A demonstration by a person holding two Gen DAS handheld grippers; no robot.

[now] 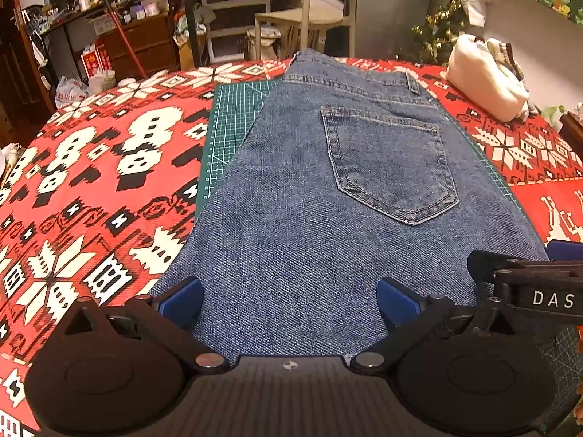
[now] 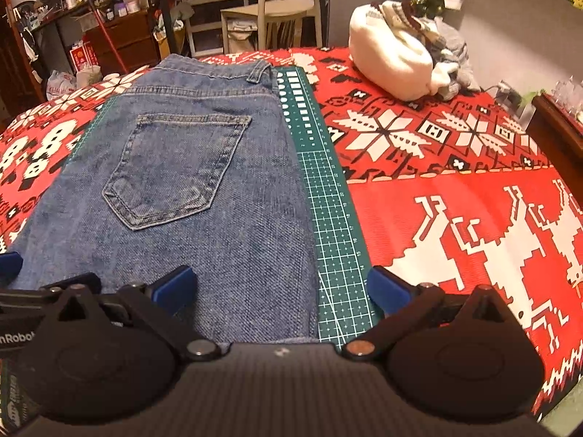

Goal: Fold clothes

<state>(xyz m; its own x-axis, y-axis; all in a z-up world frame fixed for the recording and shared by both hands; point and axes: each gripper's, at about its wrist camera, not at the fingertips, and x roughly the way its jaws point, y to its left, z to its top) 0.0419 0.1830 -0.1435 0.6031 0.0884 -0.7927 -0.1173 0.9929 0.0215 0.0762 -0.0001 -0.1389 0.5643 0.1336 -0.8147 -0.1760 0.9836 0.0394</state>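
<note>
The left gripper [image 1: 289,304] is spread wide, its blue pads [image 1: 182,300] well apart with only denim showing between them; whether the pads touch the cloth cannot be told. The right gripper [image 2: 280,291] is equally wide open, one pad over the jeans [image 2: 189,182] and the other over the green cutting mat [image 2: 329,218] at the garment's right edge, holding nothing. The two grippers sit side by side at the near end of the jeans.

The jeans lie flat, back pocket [image 1: 391,164] up, waistband toward the table's far edge, on the mat, which rests on the red patterned tablecloth [image 2: 455,189]. A cream bundle of clothes [image 2: 393,62] sits near the table's far right corner. The near end of the jeans is hidden under the gripper bodies.
</note>
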